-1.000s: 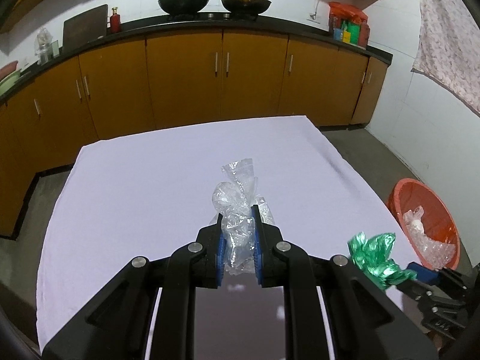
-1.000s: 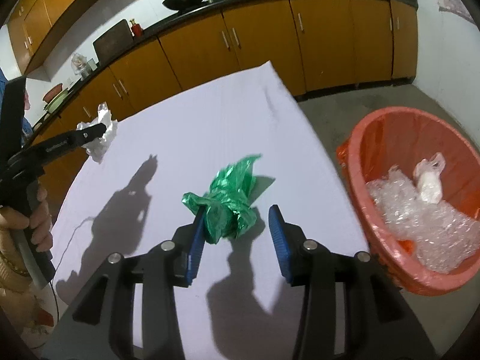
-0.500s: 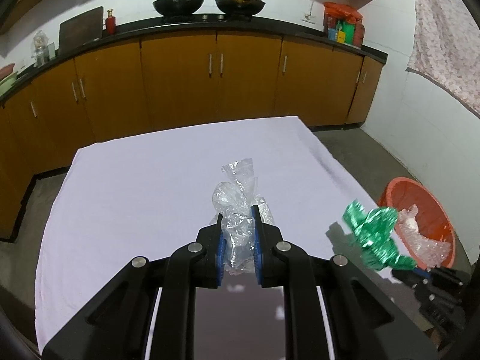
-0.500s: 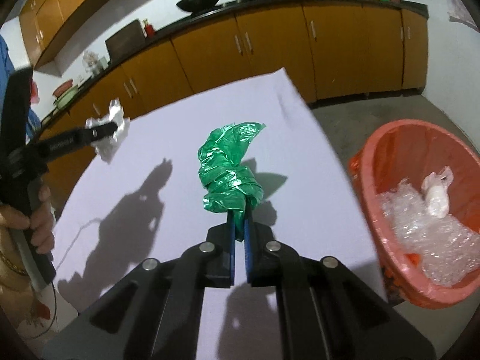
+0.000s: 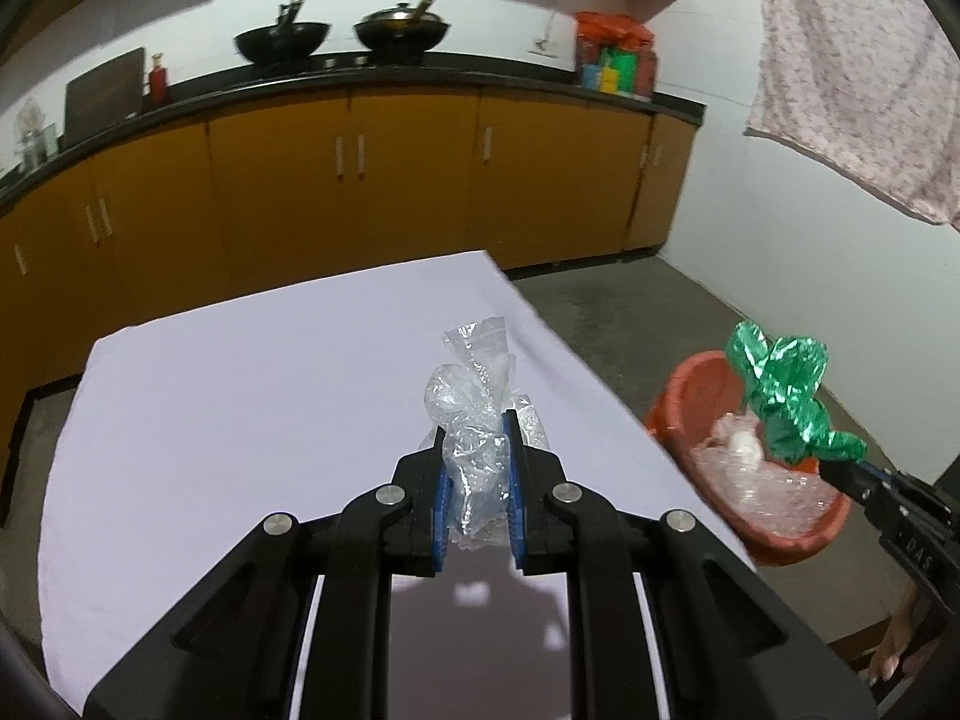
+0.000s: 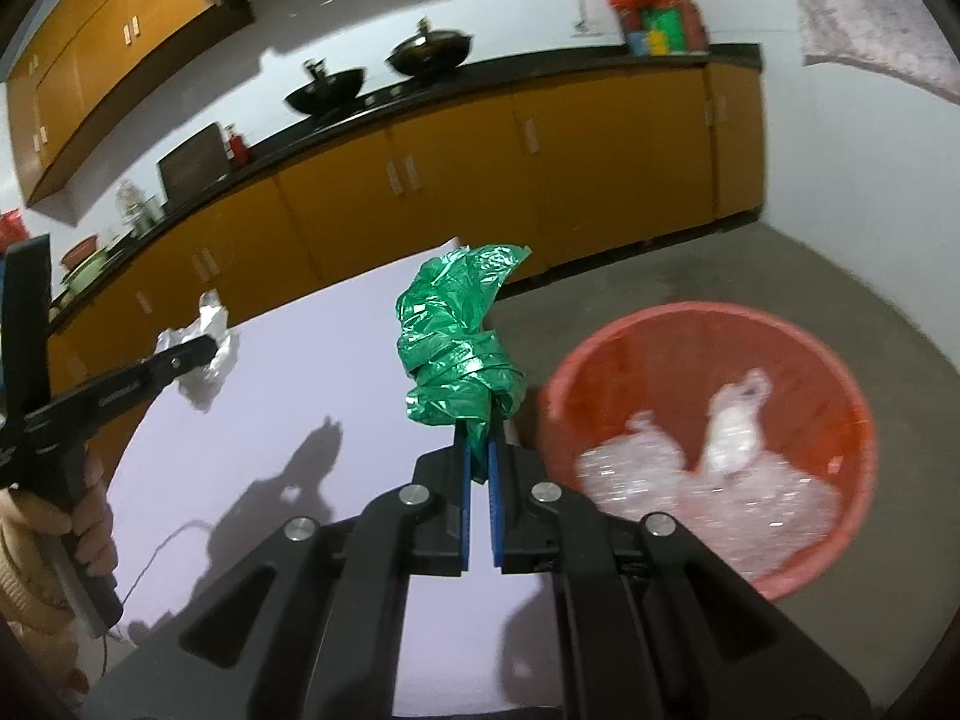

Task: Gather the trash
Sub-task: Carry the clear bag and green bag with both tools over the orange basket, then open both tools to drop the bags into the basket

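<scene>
My left gripper (image 5: 477, 450) is shut on a crumpled clear plastic bag (image 5: 474, 414) and holds it above the white-covered table (image 5: 240, 408). My right gripper (image 6: 478, 450) is shut on a crumpled green plastic bag (image 6: 459, 342), lifted clear of the table near its right edge, beside the orange basin (image 6: 708, 336). The basin stands on the floor and holds clear plastic and a small white bag (image 6: 732, 420). In the left wrist view the green bag (image 5: 786, 396) hangs over the basin (image 5: 696, 384). In the right wrist view the left gripper (image 6: 204, 354) and clear bag (image 6: 210, 348) are at the left.
Orange cabinets (image 5: 360, 180) with a black counter run along the back wall, with two woks (image 5: 282, 39) on it. Bare concrete floor (image 5: 630, 324) lies right of the table. A patterned cloth (image 5: 852, 72) hangs on the right wall. A hand (image 6: 84, 516) holds the left gripper's handle.
My right gripper closed on the green bag, lifted it off the table and carried it right toward the basin. My left gripper kept its grip on the clear bag and turned slightly right.
</scene>
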Demonstrator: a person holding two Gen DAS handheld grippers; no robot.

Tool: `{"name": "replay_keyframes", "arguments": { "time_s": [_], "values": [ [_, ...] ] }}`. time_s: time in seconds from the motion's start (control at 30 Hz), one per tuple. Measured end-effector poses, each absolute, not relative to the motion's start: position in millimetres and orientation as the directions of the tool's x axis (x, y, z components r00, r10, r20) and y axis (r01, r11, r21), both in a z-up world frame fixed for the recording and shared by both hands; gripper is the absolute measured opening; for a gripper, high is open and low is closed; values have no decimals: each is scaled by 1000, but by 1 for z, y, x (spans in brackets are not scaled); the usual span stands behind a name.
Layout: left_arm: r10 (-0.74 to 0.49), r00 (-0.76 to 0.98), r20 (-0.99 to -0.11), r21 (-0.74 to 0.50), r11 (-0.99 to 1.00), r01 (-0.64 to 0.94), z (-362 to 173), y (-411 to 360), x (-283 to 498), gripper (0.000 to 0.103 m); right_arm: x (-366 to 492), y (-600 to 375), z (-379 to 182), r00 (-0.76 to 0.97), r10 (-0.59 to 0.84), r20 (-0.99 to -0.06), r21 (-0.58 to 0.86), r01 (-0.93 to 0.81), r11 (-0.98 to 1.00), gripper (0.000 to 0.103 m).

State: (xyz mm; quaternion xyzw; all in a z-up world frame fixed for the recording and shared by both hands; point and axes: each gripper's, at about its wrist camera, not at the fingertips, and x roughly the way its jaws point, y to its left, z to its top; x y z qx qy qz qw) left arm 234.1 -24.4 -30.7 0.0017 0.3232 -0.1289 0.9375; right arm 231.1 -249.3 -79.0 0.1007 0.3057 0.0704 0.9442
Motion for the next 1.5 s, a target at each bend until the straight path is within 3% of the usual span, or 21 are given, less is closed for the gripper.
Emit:
{"name": "replay_keyframes", "arguments": {
  "time_s": [0.63,1.5],
  "values": [
    [-420,689,-591,-99,885,455,-27,-137,217,16,191,-348,-68,854,-22,-520,209,152,966,6],
    [-529,564,-634,-159,803,574,-66,-217,241,16,222,-395,-91,838,-66,-542,262,243,934,7]
  ]
}}
